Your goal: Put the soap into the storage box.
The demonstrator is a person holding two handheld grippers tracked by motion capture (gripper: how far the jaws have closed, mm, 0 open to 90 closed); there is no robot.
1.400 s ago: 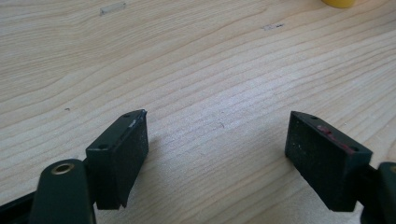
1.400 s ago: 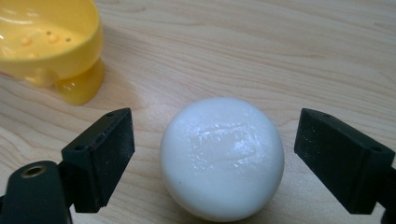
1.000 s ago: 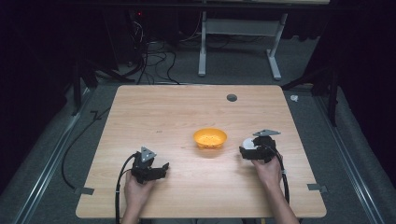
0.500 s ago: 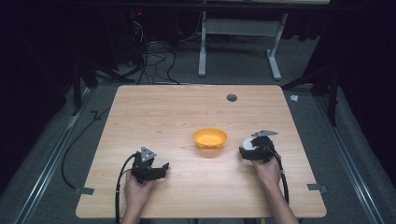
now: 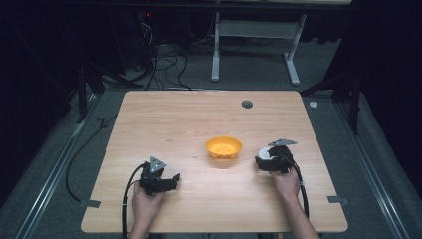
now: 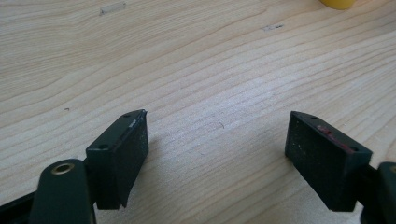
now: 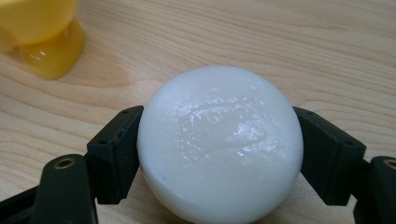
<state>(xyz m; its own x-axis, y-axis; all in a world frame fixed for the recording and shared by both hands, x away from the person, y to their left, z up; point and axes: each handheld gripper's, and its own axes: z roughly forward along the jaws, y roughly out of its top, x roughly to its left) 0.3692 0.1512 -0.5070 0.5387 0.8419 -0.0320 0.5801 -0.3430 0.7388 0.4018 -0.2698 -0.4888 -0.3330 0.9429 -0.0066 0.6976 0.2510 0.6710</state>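
Right hand-held gripper (image 7: 219, 154) is clamped on a white soap-like puck (image 7: 219, 144), both jaws pressed to its sides, low over the counter (image 5: 189, 119). The grasp looks done; carrying the puck to the yellow bowl (image 5: 224, 147), which stands near, ahead and to that gripper's left, and letting go seem to be what is left. Left hand-held gripper (image 6: 219, 149) rests well apart from the bowl, its jaws spread wide over bare wood with nothing between them.
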